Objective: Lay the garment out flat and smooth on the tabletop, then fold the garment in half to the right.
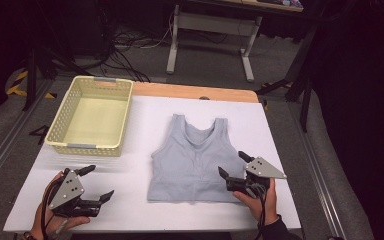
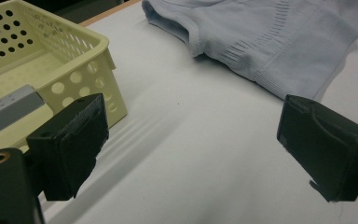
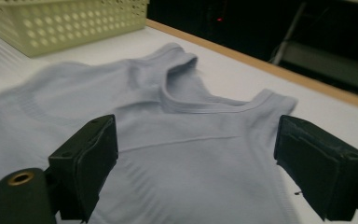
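From the high view I see my right tool [image 1: 235, 165] spread wide and empty at the lower right corner of the light grey tank top [image 1: 192, 160], I think to take its hem, while my left tool [image 1: 97, 182], also spread, waits apart on the white bench [image 1: 130, 200] just before the yellow basket [image 1: 91, 115]. In the left gripper view the top [image 2: 279, 42] lies ahead and to the right of the jaws, the basket [image 2: 51, 60] close at their left. In the right gripper view the top [image 3: 168, 140] lies flat directly under and ahead of the jaws, smooth, ribbed at the waistband, straps pointing away.

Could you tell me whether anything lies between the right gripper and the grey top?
Nothing visible does. The right gripper hovers with its jaws open at the lower right edge of the grey top, which lies flat on the white table. The basket sits off to the left.
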`<state>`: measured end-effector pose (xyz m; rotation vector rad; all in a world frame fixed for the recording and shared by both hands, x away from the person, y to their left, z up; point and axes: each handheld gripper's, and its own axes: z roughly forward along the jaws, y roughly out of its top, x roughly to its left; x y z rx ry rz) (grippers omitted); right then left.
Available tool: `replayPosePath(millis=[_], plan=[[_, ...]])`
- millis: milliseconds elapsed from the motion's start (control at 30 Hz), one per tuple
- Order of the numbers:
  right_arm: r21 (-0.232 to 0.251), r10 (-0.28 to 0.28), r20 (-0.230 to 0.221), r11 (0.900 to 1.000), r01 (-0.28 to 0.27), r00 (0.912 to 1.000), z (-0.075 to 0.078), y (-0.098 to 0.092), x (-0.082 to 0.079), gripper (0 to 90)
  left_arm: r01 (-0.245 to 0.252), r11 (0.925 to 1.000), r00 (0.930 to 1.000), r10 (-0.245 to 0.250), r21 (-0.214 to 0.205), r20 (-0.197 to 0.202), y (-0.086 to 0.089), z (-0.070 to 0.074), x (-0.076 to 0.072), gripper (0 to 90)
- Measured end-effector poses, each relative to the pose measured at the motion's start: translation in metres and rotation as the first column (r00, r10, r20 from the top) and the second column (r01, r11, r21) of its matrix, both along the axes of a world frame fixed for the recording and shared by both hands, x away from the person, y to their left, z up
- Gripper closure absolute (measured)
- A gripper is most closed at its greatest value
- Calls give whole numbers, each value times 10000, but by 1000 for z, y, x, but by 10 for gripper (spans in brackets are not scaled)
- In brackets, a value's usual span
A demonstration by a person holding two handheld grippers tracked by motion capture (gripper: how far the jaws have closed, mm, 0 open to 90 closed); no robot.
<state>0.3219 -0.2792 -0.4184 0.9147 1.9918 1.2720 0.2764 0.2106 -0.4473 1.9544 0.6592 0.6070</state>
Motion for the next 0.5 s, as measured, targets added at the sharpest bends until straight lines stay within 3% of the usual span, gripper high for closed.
replayPosePath(millis=[67,267,367,500], plan=[[278,-5,-181,9996,10,9998,1,0,0,145,-4,10000,10000,4,19,68,0,1,0,95],[-19,84,26,10000,-84,10000,4,10,-7,157,-190,9998,9997,191,-109,123,3,4,3,95],[-28,586,73,9983,-586,9983,6,19,-10,211,-225,9997,9997,225,-50,66,2,5,6,97],[-242,1347,-210,9905,-1352,9907,6,40,-15,266,-306,9995,9995,306,-51,-72,-1,4,8,106]])
